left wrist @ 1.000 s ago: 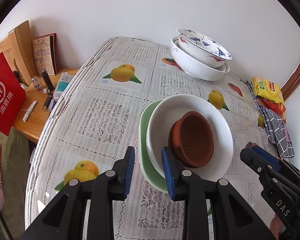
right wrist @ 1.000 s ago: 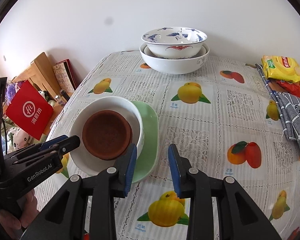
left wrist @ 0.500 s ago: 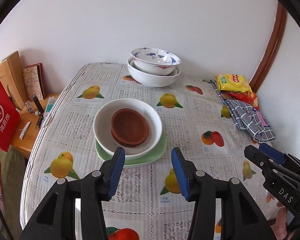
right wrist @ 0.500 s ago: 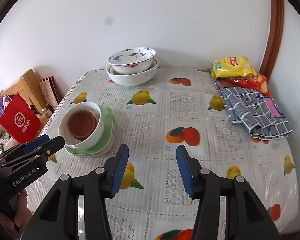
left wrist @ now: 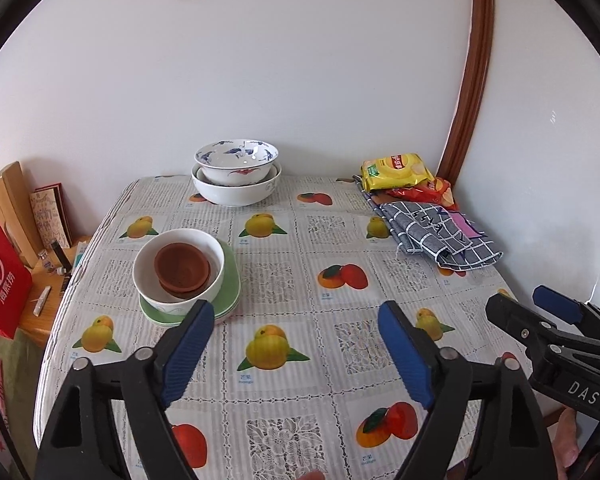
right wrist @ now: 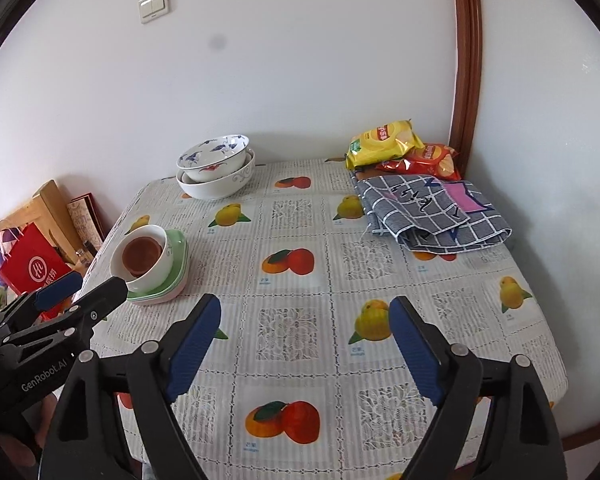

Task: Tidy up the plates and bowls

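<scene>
The table (left wrist: 300, 264) carries two stacks, and this seems the reason for how all is placed: dishes of the same kind sit one in another to save place. At about 11 o'clock in the left wrist view, far by the wall, the big white bowl (left wrist: 236, 192) holds the blue-painted bowl (left wrist: 236, 158) inside it. At about 10 o'clock, near the table's left edge, the green plates (left wrist: 230, 280) lie at the bottom, the white bowl (left wrist: 179, 270) stands on them, and the brown dish (left wrist: 181, 266) rests inside that bowl, so the widest piece bears the smaller ones. At 1 o'clock the cloth (left wrist: 440, 232) and the snack bags (left wrist: 396, 170) stay apart from the dishes. The left gripper (left wrist: 296, 354) hangs over the near part of the table with jaws wide apart and nothing between them. The right gripper (right wrist: 304, 350) is the same, spread wide and holding nothing. I judge the sorting is nearly complete.
</scene>
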The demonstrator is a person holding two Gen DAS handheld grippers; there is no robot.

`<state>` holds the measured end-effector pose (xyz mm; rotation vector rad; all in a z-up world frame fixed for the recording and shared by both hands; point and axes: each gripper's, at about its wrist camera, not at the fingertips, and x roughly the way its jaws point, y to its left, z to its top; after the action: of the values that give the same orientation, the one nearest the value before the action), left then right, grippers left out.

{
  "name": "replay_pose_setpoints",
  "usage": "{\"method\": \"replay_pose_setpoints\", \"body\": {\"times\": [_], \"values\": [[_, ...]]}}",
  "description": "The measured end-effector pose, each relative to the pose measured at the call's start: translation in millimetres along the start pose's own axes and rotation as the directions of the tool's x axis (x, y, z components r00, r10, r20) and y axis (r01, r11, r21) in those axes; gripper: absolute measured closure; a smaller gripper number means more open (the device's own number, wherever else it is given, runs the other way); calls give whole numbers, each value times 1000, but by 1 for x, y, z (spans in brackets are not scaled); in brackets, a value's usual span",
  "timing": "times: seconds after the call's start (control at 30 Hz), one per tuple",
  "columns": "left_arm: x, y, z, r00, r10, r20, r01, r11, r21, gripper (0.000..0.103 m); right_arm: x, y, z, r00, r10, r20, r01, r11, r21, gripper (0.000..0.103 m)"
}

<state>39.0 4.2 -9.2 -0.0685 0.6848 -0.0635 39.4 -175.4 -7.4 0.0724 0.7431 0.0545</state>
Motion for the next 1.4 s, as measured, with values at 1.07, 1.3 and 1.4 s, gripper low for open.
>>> {"method": "replay_pose_setpoints", "body": {"times": [1.07,1.3,1.4], "values": [[-22,-24,-10,1000,18,17,-18,1000,10,5,-30,-30,-22,998,-69,7,69,996,62,5],[-22,-24,-11,999,27,21,-27,1000,7,5,-31,-32,-24,998,-70,7,70,995,67,5],[-21,-25,-12,1000,24,18,-24,1000,5,5,-31,-32,-24,998,-68,5,68,995,69,5]]}}
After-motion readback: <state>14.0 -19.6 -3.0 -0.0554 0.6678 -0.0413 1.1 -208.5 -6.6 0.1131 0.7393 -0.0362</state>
